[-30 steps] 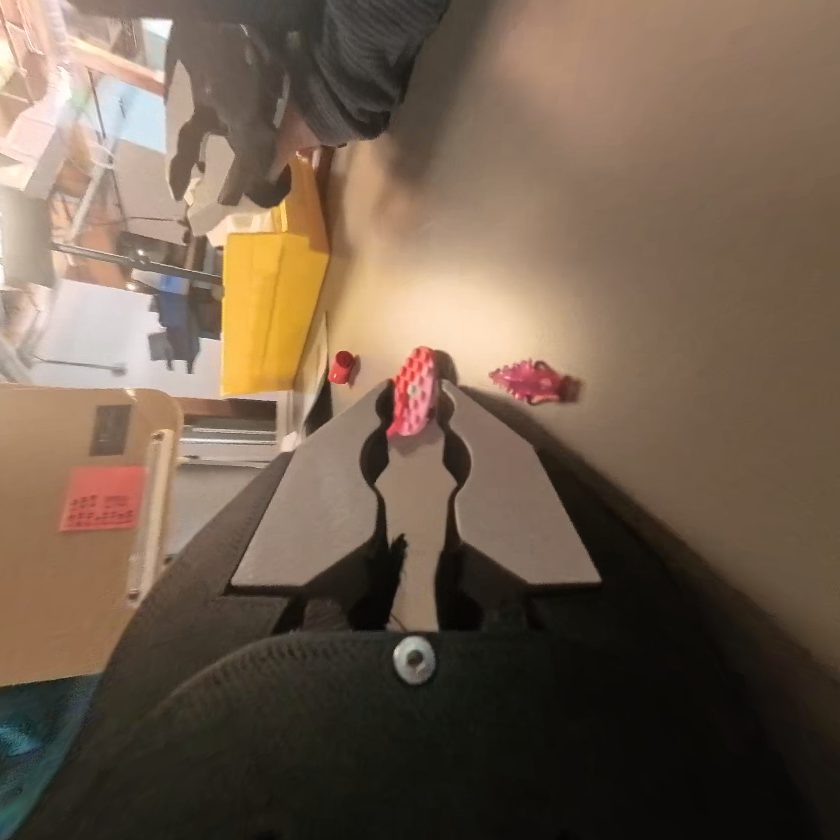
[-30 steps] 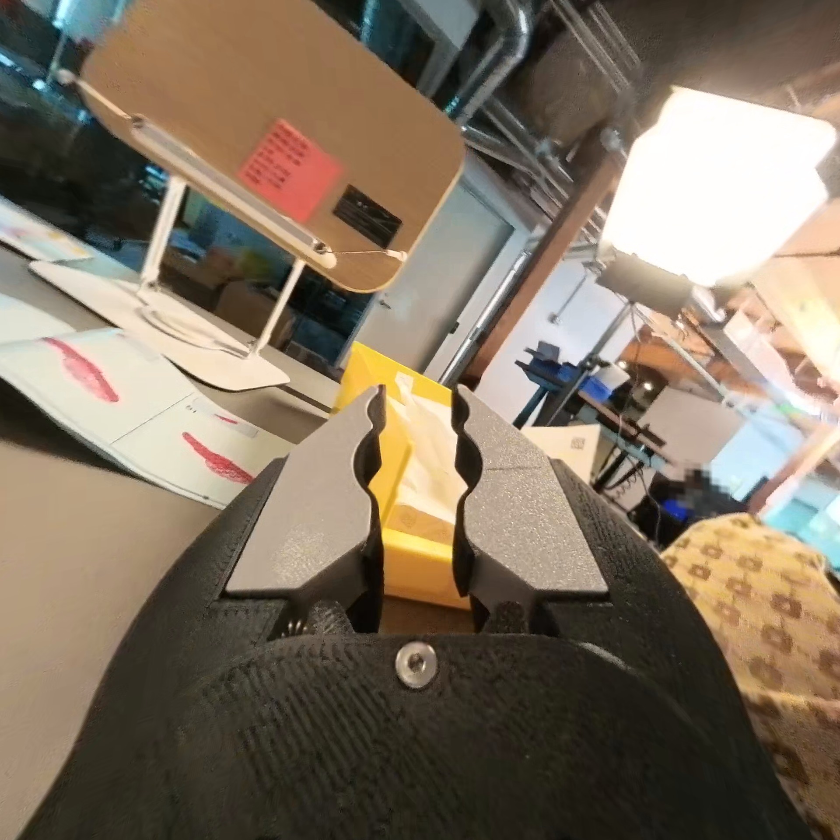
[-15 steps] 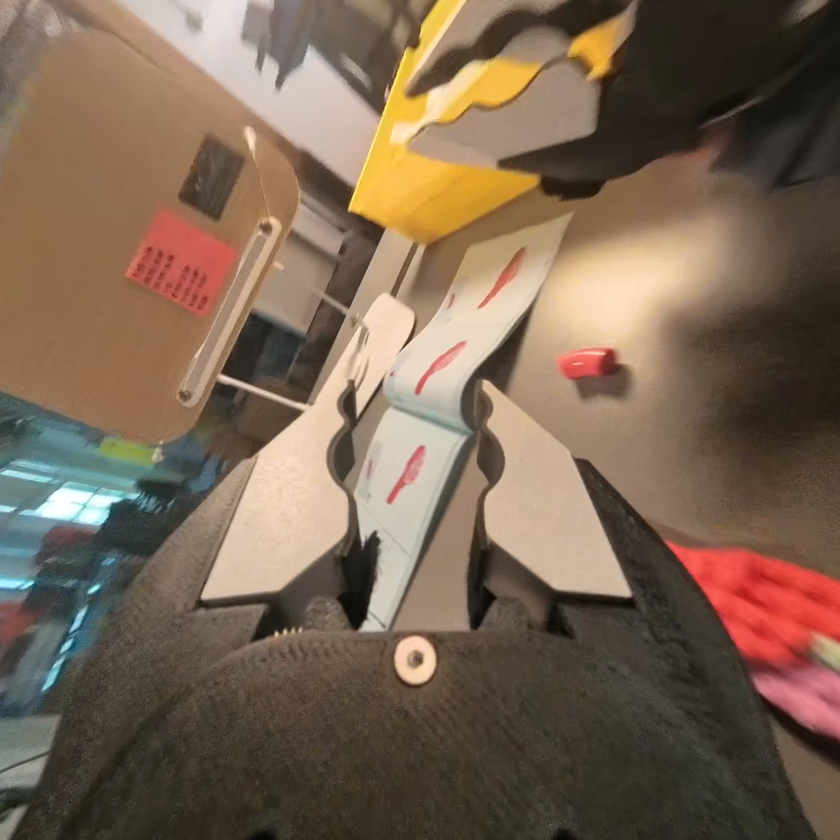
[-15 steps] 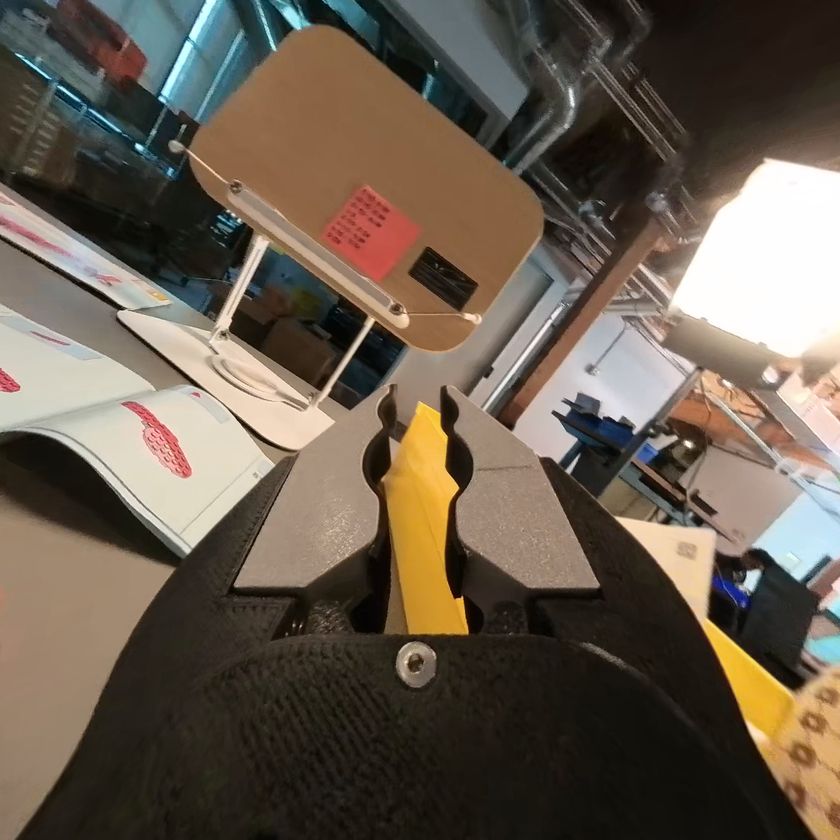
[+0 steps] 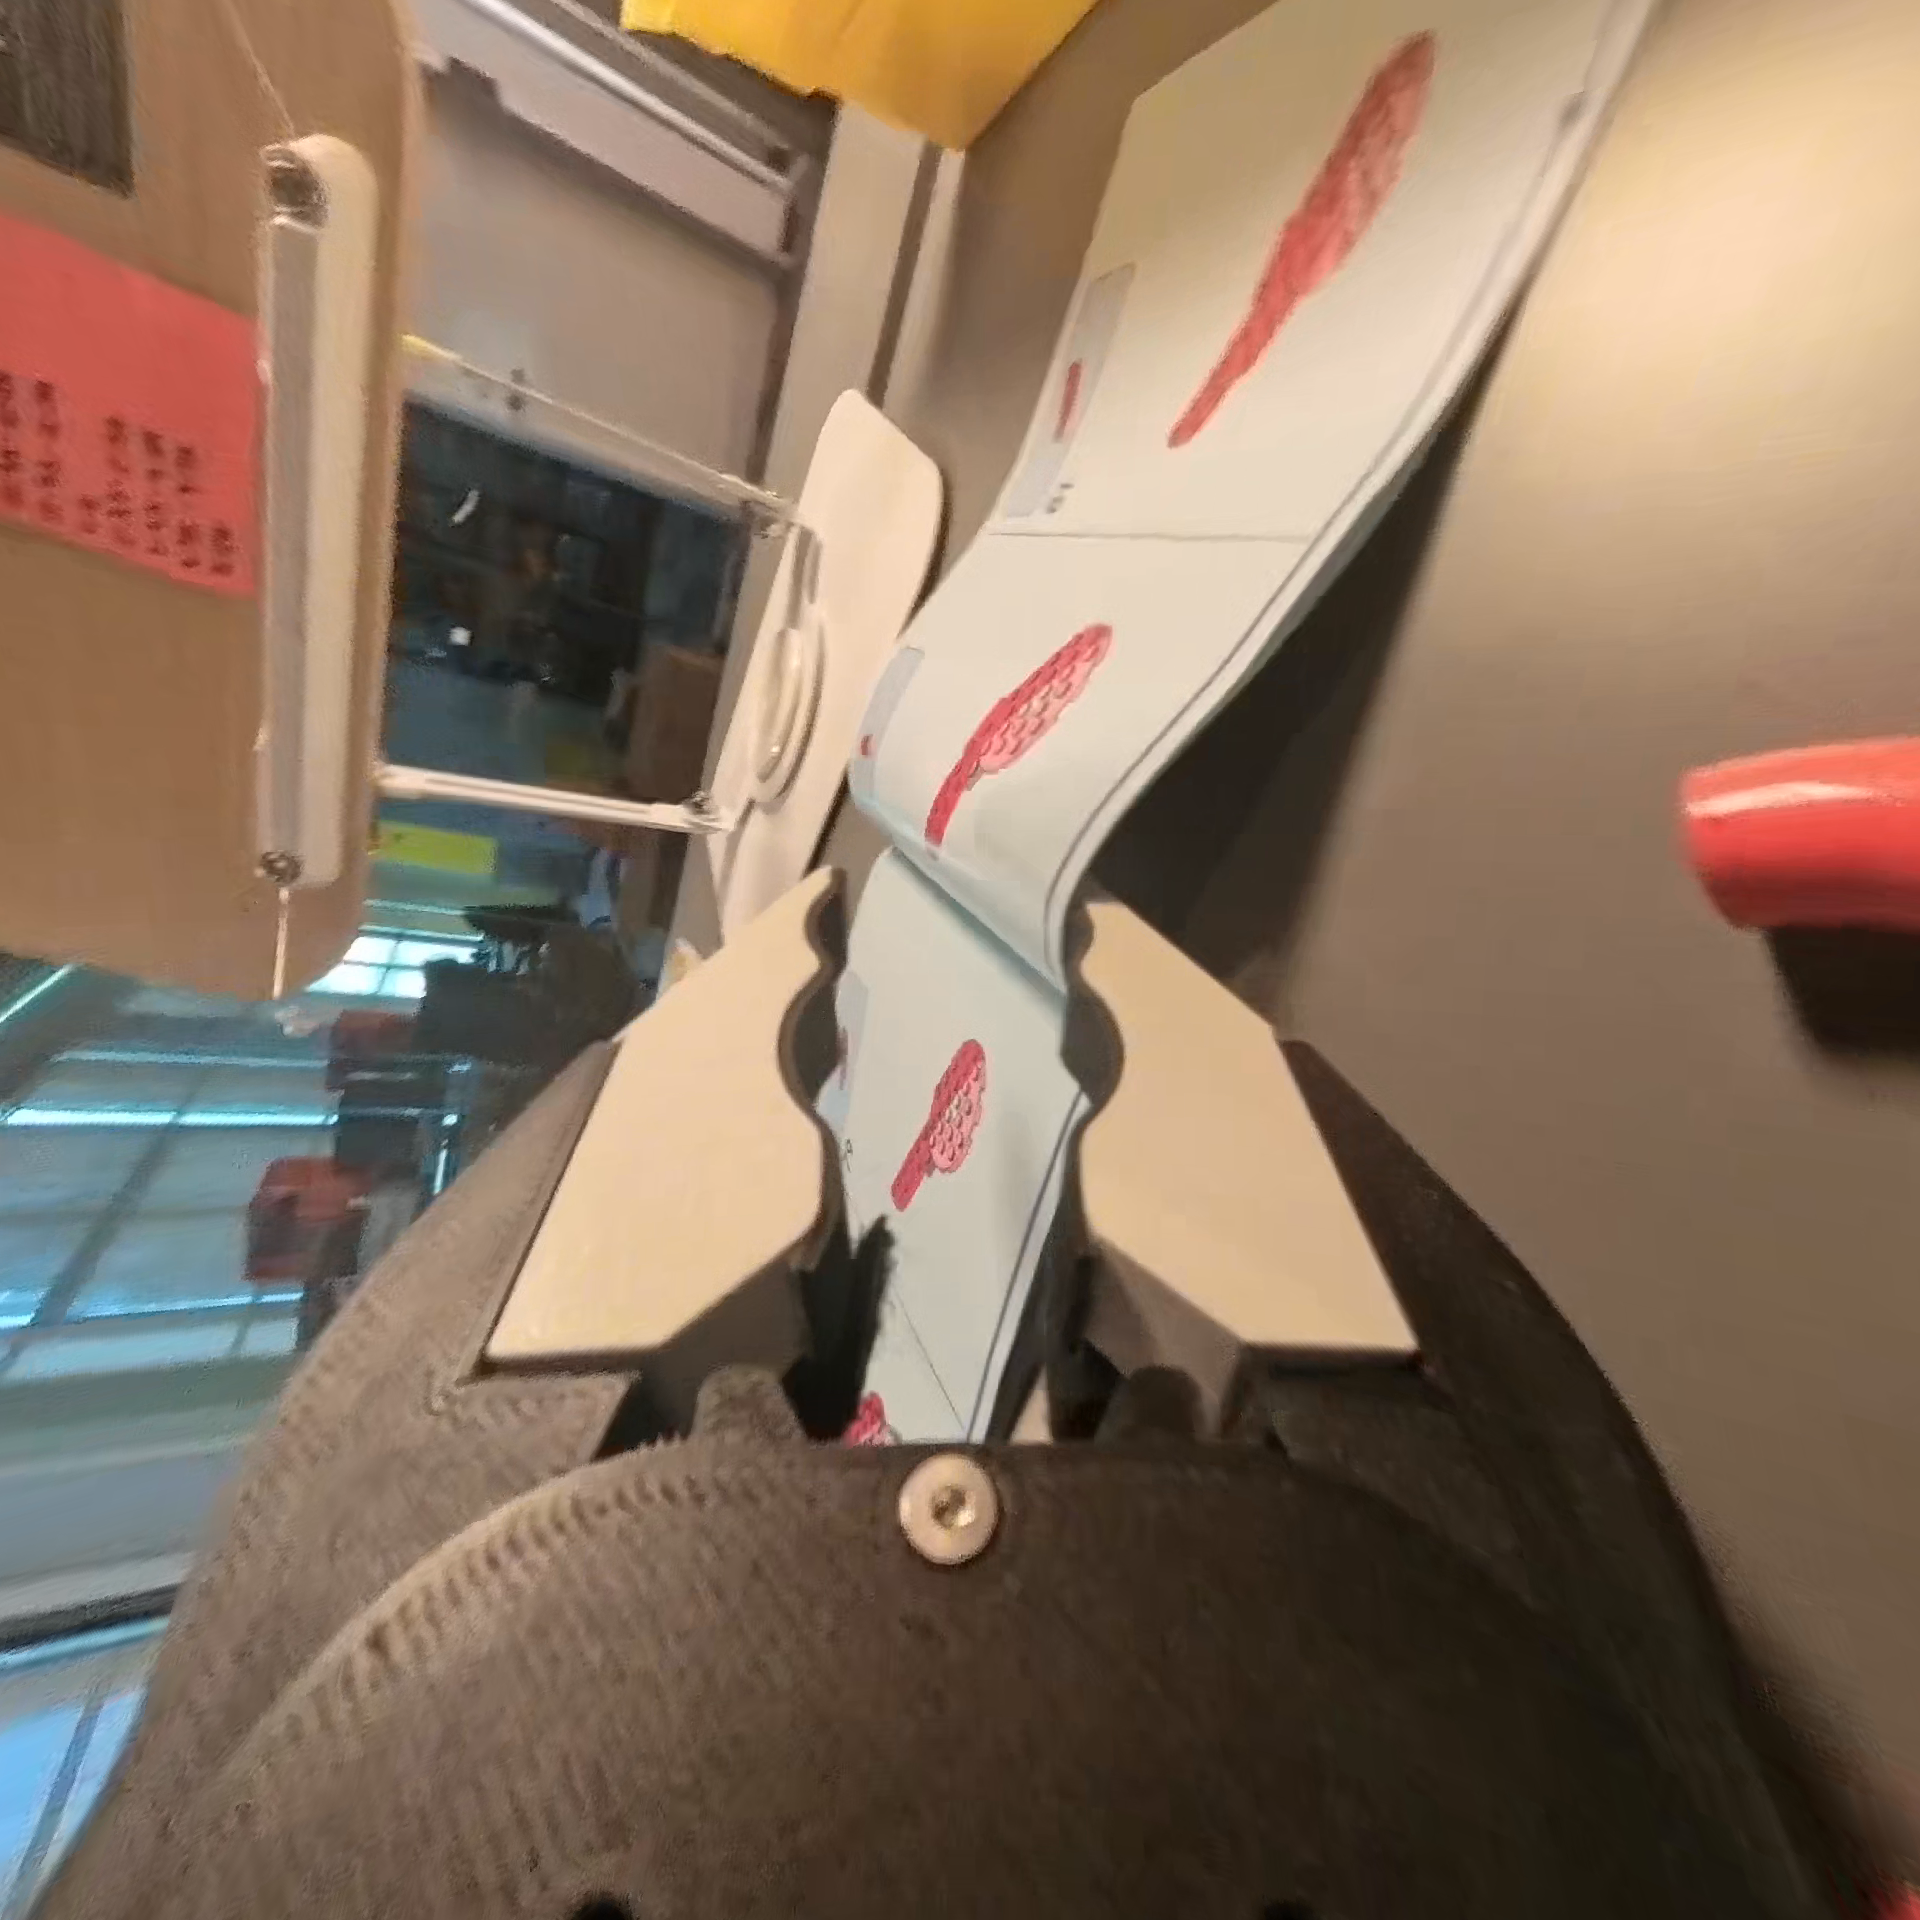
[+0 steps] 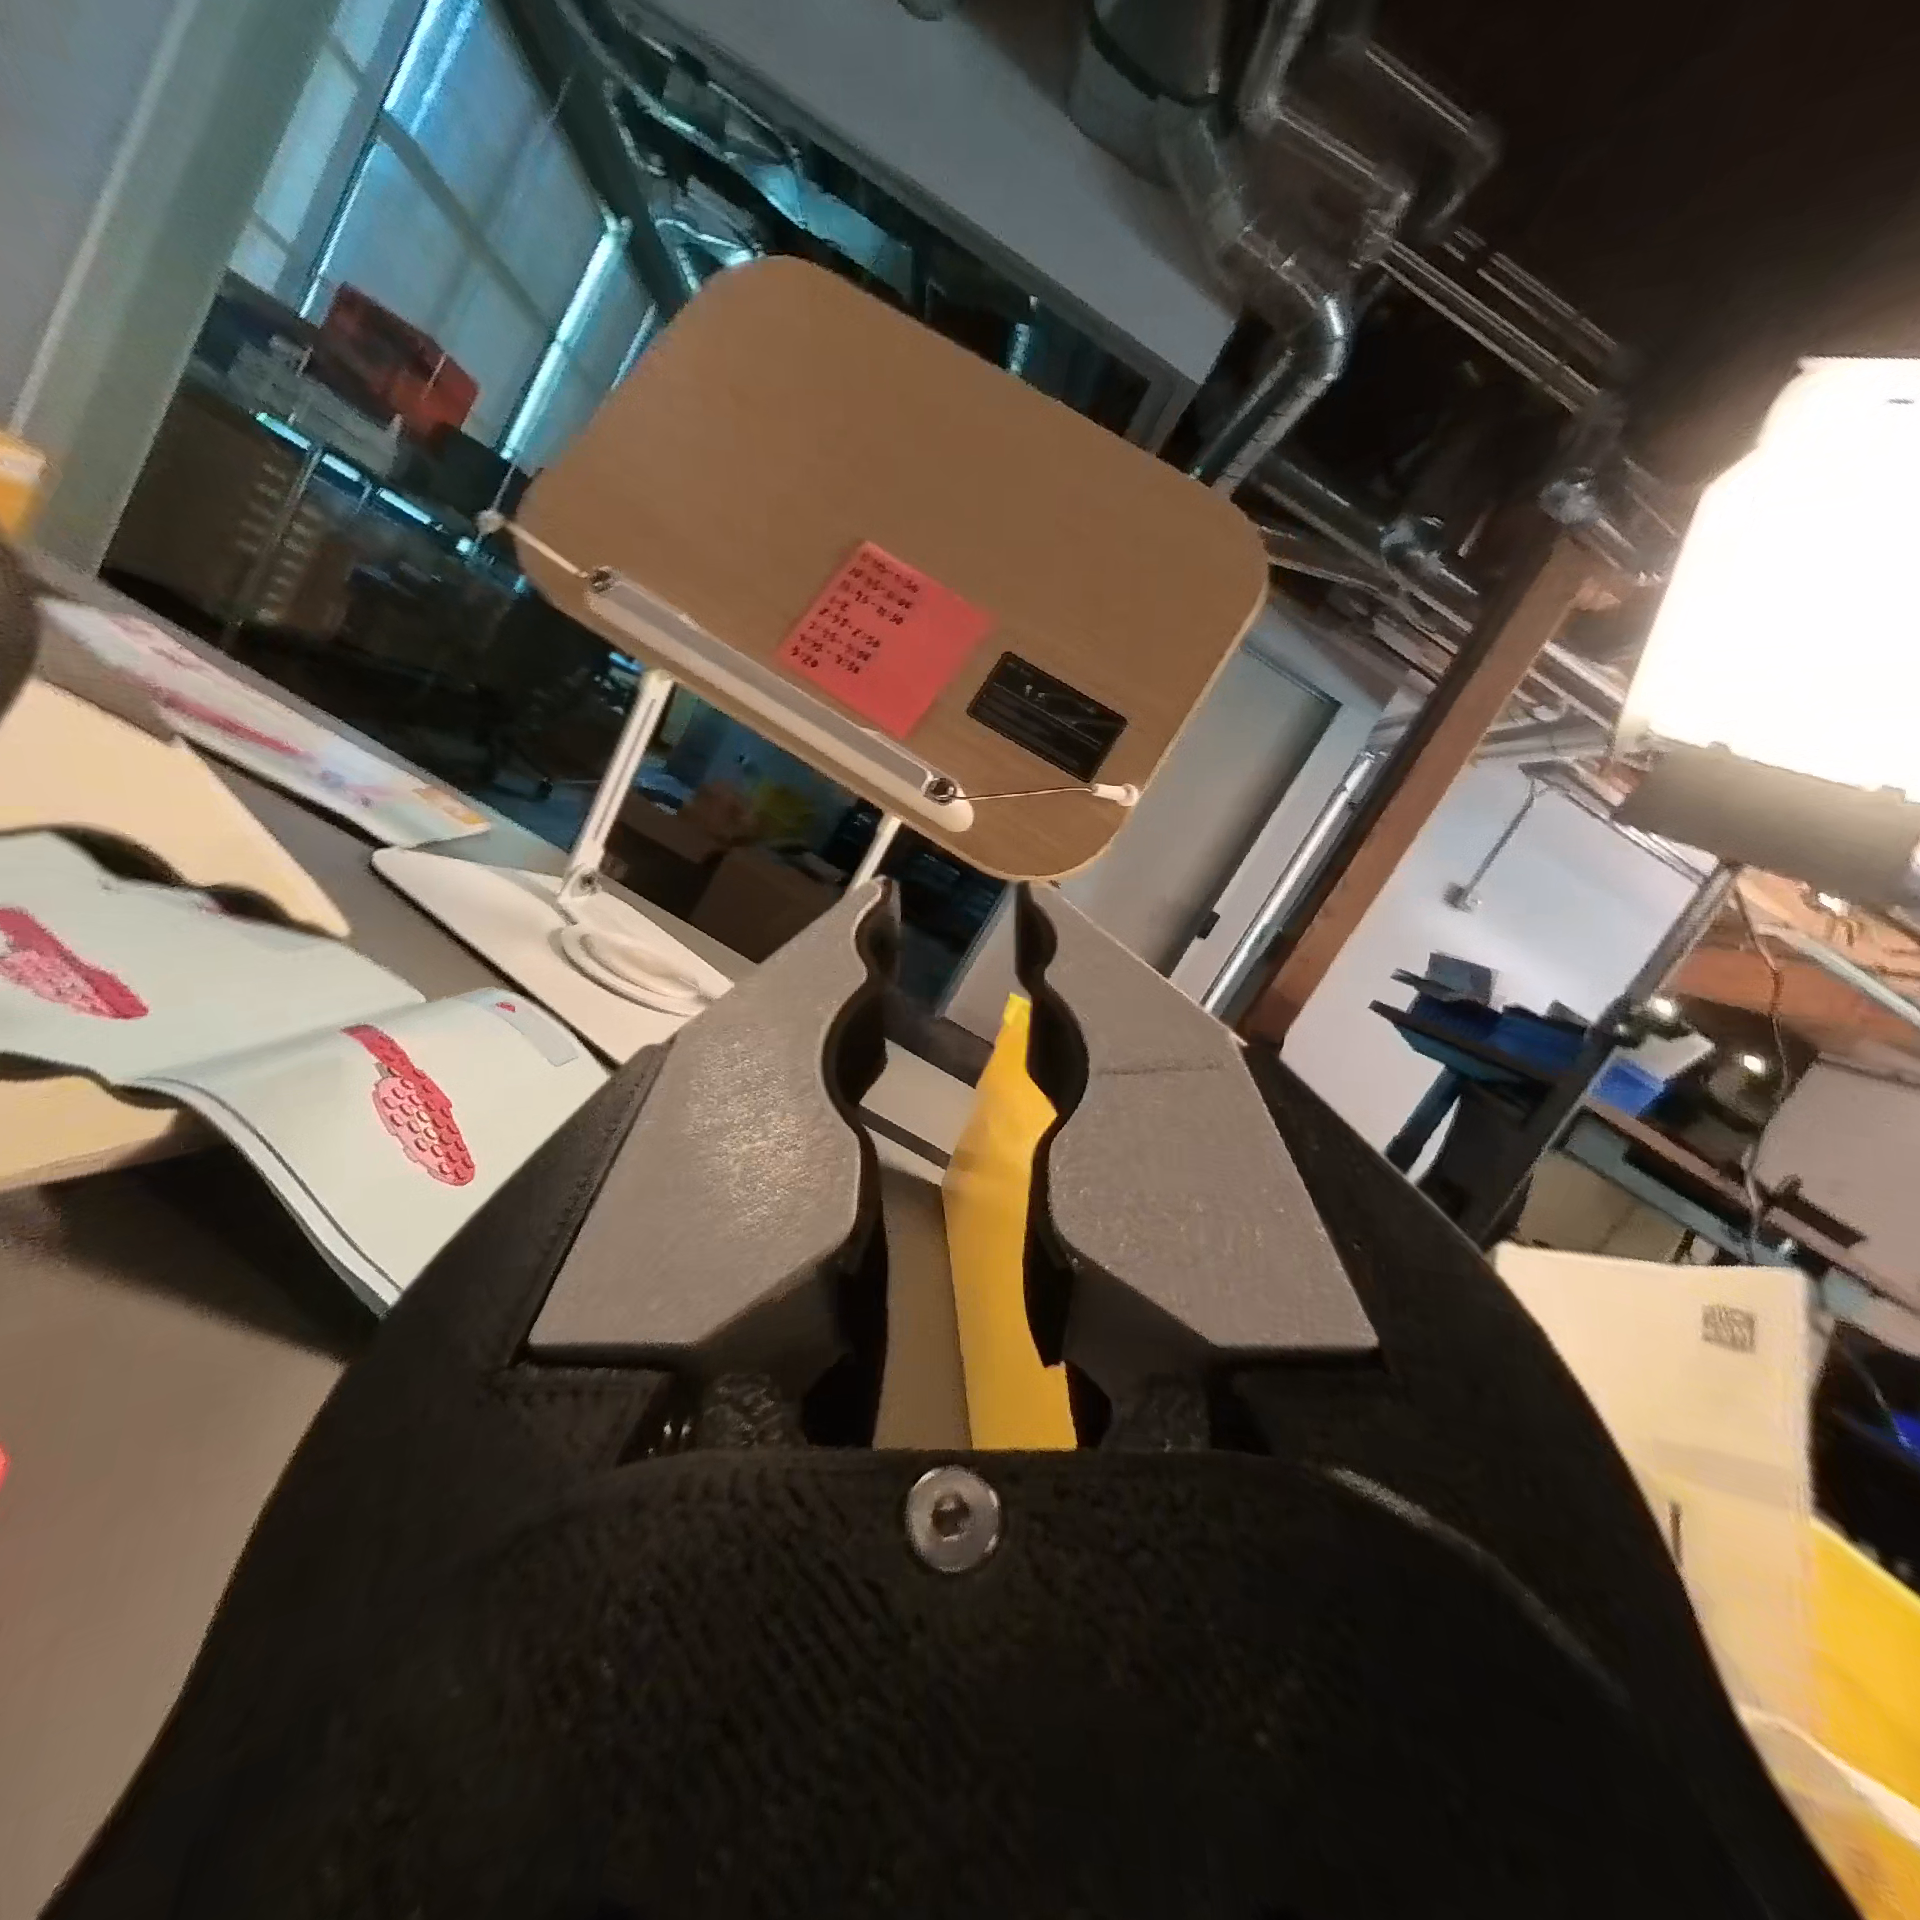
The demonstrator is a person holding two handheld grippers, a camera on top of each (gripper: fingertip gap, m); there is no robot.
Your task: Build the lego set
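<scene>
My left hand-held gripper [image 5: 951, 914] gapes open over the booklet [image 5: 1049, 727] on the tabletop [image 5: 1662, 520], gripping nothing, a red piece [image 5: 1808, 831] to its right. My right hand-held gripper [image 6: 951, 920] is open too, bare, near a yellow box [image 6: 1003, 1226], the stand [image 6: 883, 665] beyond.

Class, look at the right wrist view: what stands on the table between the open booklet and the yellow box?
In the right wrist view, the white base of the wooden book stand sits between the open booklet and the yellow box.
</scene>
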